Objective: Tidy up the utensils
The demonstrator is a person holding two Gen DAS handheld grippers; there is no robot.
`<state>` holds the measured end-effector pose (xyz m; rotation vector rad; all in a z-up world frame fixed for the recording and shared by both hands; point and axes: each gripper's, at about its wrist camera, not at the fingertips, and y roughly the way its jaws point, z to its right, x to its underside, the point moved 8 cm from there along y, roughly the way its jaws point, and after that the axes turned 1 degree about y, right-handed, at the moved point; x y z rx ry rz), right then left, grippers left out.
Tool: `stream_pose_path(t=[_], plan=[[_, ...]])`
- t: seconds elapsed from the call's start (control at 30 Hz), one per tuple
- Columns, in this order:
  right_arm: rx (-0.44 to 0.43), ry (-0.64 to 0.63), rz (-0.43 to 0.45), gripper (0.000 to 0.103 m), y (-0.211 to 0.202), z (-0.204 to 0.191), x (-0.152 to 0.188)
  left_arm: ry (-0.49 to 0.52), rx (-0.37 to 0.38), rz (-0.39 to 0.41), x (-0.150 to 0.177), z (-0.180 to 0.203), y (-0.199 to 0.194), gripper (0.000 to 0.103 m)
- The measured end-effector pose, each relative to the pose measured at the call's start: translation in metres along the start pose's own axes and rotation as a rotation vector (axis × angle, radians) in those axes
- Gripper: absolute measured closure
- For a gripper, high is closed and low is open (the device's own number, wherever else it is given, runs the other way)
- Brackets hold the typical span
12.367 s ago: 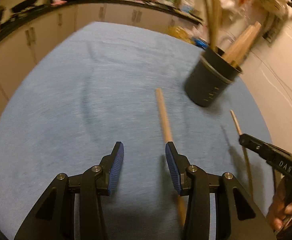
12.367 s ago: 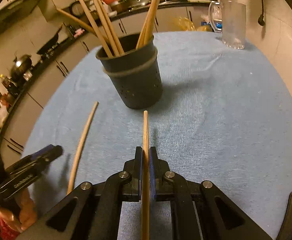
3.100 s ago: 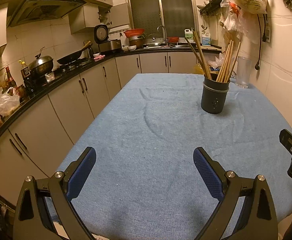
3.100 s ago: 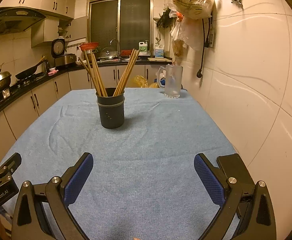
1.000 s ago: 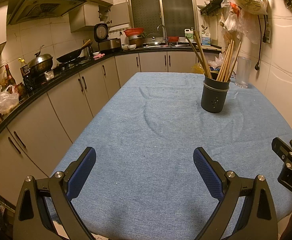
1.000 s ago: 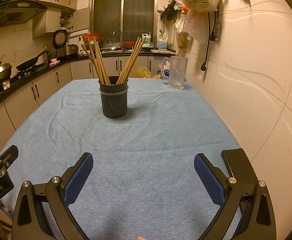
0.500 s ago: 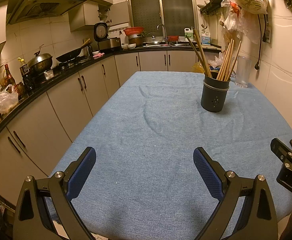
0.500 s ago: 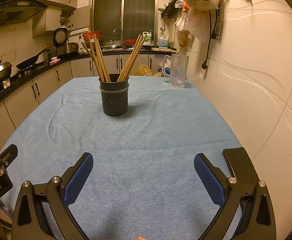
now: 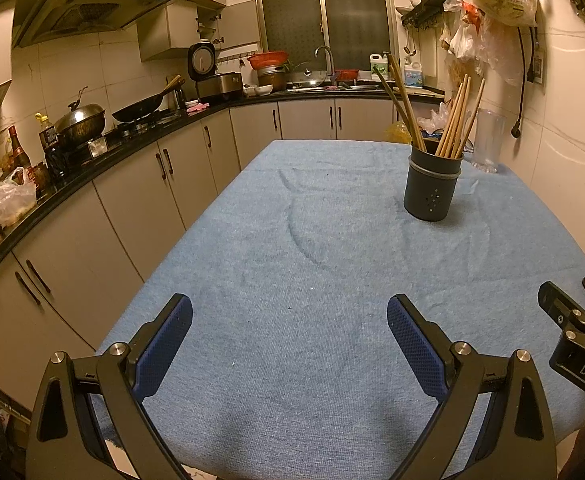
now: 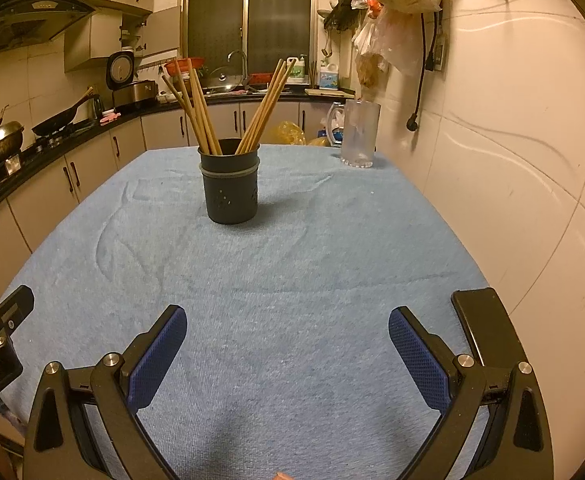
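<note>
My jaws are spread wide on both sides and grip nothing: the left gripper (image 9: pixel 288 344) and the right gripper (image 10: pixel 282 344) both hang over the near end of the surface (image 10: pixel 312 280), which is covered by a blue cloth (image 9: pixel 312 280). At the right edge of the left view only part of my other gripper shows, cut off by the frame. A flat black object (image 10: pixel 482 324) lies just beside my right jaws; I cannot tell what it is. Farther off stands the dark holder (image 10: pixel 230 188), upright, with the wooden chopsticks (image 10: pixel 200 108) fanned out of it; their lower ends are hidden inside. Beyond it, near the wall, is a clear pitcher (image 10: pixel 358 134). The kitchen counter (image 9: pixel 132 132) curves along the left.
</note>
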<state>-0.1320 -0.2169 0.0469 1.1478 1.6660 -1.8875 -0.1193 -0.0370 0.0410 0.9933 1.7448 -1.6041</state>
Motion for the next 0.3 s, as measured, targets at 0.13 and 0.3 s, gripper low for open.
stream_pose_path(t=[0.13, 0.3], plan=[[-0.005, 0.002, -0.010, 0.001, 0.004, -0.001, 0.001, 0.000, -0.001, -0.003, 0.001, -0.003, 0.002, 0.006], [-0.021, 0.023, -0.037, 0.001, 0.018, 0.005, -0.004, -0.029, 0.019, -0.037, 0.001, -0.008, 0.015, 0.006]])
